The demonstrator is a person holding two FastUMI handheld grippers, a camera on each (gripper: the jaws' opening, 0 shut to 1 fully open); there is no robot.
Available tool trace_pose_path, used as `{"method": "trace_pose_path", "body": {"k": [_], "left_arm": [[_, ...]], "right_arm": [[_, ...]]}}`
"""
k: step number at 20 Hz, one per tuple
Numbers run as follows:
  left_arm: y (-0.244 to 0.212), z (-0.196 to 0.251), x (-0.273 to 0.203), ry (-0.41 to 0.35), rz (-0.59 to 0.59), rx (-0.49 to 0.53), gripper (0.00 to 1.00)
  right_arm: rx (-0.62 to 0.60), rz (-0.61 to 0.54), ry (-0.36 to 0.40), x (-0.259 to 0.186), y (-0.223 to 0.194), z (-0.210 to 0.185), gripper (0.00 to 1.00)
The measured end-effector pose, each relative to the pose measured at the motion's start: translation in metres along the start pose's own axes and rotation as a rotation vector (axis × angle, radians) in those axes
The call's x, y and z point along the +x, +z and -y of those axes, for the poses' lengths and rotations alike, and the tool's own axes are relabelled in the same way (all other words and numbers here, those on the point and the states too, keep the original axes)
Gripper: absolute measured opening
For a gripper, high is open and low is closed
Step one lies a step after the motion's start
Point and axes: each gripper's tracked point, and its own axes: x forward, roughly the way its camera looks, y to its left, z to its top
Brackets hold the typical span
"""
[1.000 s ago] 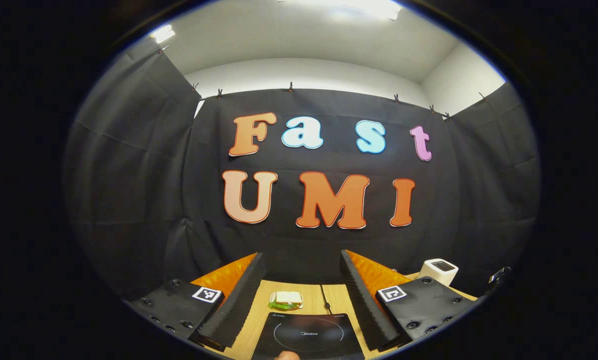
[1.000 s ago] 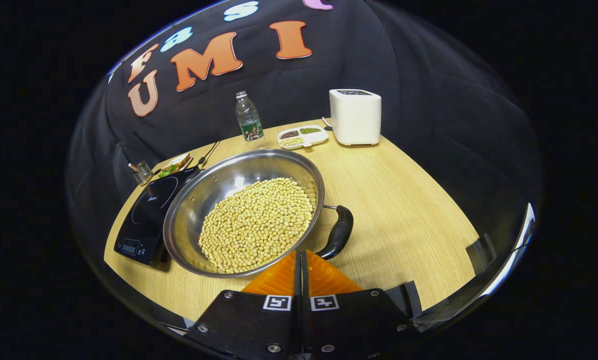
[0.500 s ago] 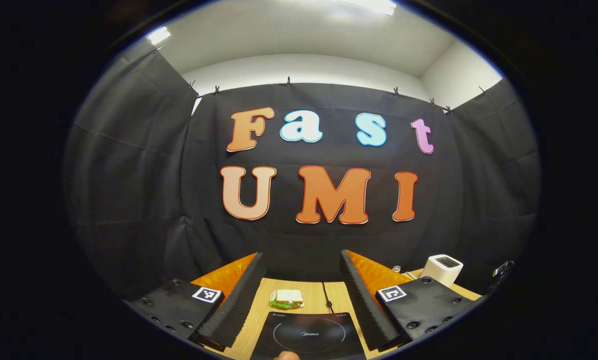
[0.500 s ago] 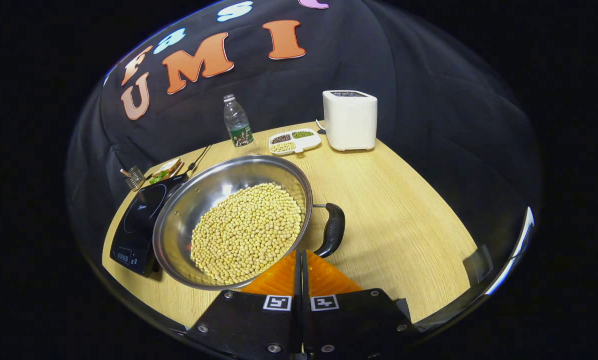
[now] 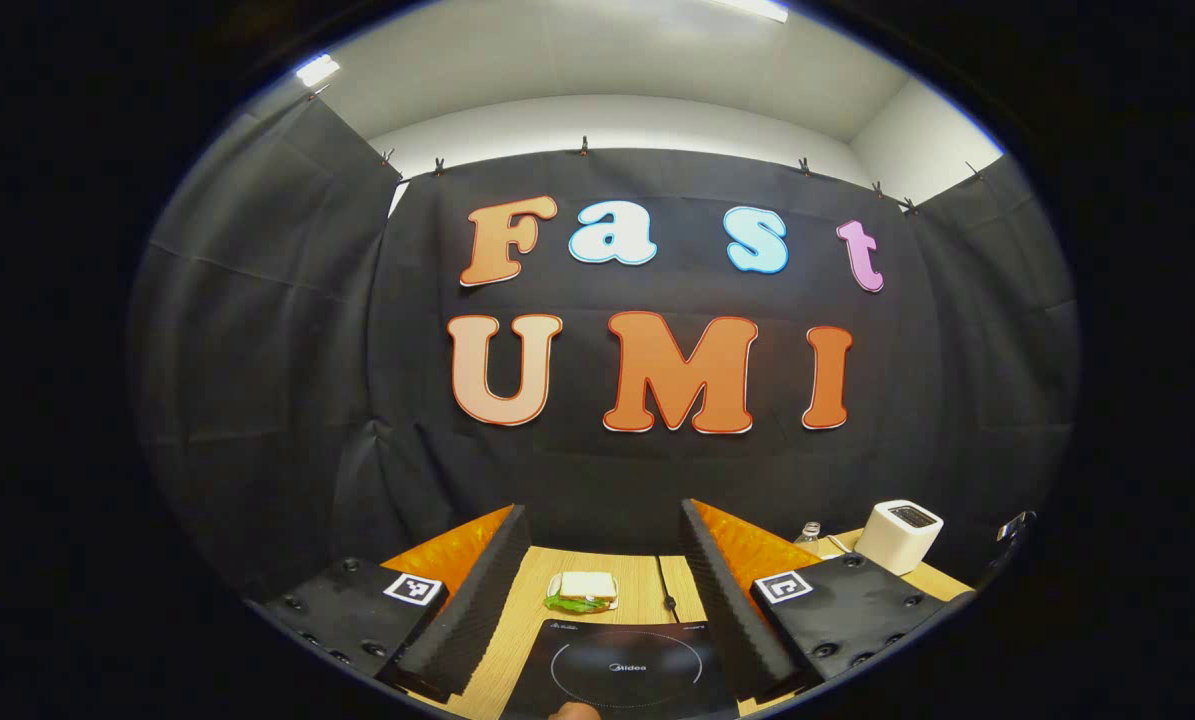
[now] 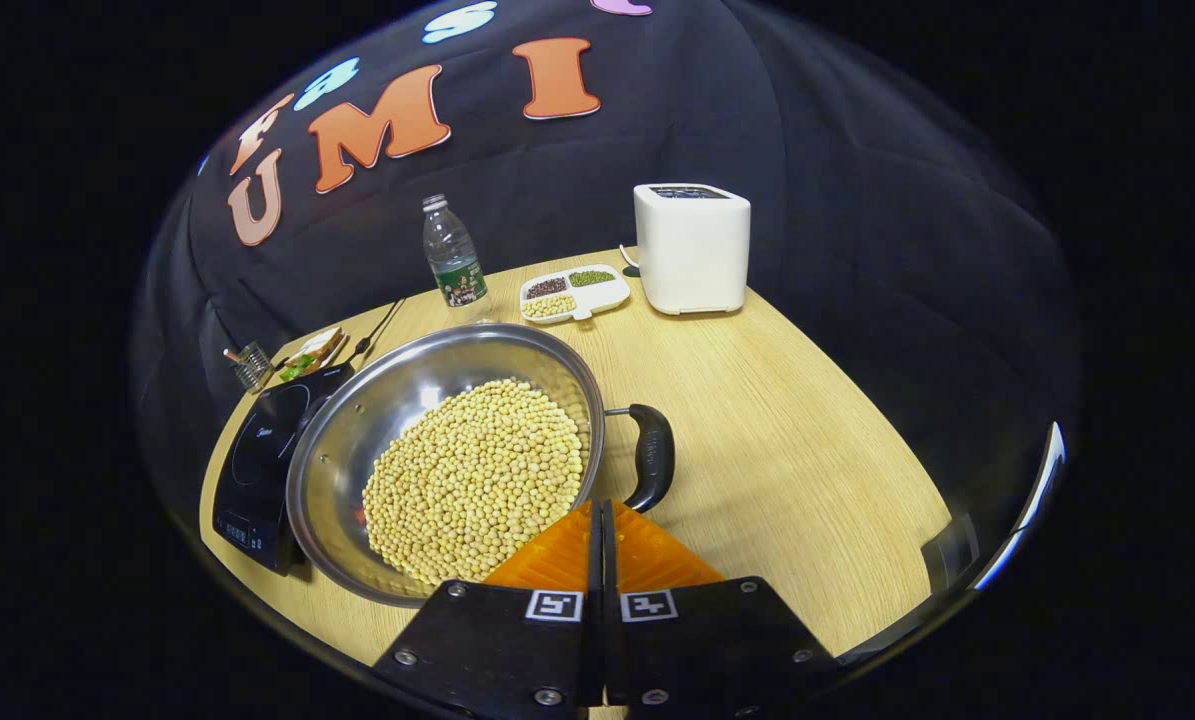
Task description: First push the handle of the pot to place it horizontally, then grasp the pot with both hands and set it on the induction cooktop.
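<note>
The right tool (image 6: 602,520) has its two fingers pressed flat together with nothing between them, and it hovers low over the pale wooden bench (image 6: 807,440), its closed tip just beside the near end of the black curved side handle (image 6: 652,455) of the wide stainless-steel pot (image 6: 357,440). Whether the tip actually touches that handle cannot be told. The pot sits directly ahead and to the left of this tool, heaped with yellow soybeans (image 6: 472,470), and its far-left rim lies against or over the edge of the flat black induction cooktop (image 6: 257,455), which rests on the bench beyond it. Farther ahead stand a clear plastic water bottle (image 6: 450,255), a white divided dish of mixed beans (image 6: 572,292) and a white boxy appliance (image 6: 692,245). The left tool (image 5: 602,575) is spread wide and holds nothing; it is raised and faces the booth wall, with the cooktop (image 5: 622,665) lying just below and between its fingers and a sandwich on a small plate (image 5: 582,590) a little beyond that. The step in hand looks like the first one: nudging the handle with the closed right tool so the pot turns to lie horizontally. The next move calls for a sideways push on the handle, gentle enough not to spill beans, before both tools come in to grip the pot and lift it onto the cooktop.
</note>
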Motion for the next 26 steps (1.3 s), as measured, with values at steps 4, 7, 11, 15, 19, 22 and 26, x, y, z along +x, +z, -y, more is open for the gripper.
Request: {"method": "trace_pose_path", "body": {"k": [4,7,11,15,19,22,26], "left_arm": [[-0.002,-0.002,0.003,0.007,-0.001,0.005,0.99],[-0.002,-0.003,0.005,0.012,0.002,0.011,0.99],[-0.006,-0.003,0.005,0.017,-0.002,0.012,0.98],[-0.011,-0.004,0.006,0.023,-0.005,0.01,0.99],[-0.026,0.002,0.009,0.014,-0.029,0.009,0.99],[-0.037,0.003,0.013,0.023,-0.036,0.016,0.99],[-0.068,0.015,0.021,0.017,-0.079,0.039,0.99]], "right_arm": [[0.002,0.002,-0.008,0.008,0.006,0.001,0.0],[-0.003,0.006,-0.016,0.015,0.012,0.002,0.0],[0.005,0.008,-0.017,0.02,0.017,0.004,0.0],[0.011,0.007,-0.012,0.024,0.02,0.004,0.0],[0.01,0.008,-0.01,0.029,0.025,0.004,0.0],[0.009,0.009,-0.007,0.033,0.028,0.004,0.0],[0.007,0.007,0.0,0.037,0.032,0.003,0.0]]}}
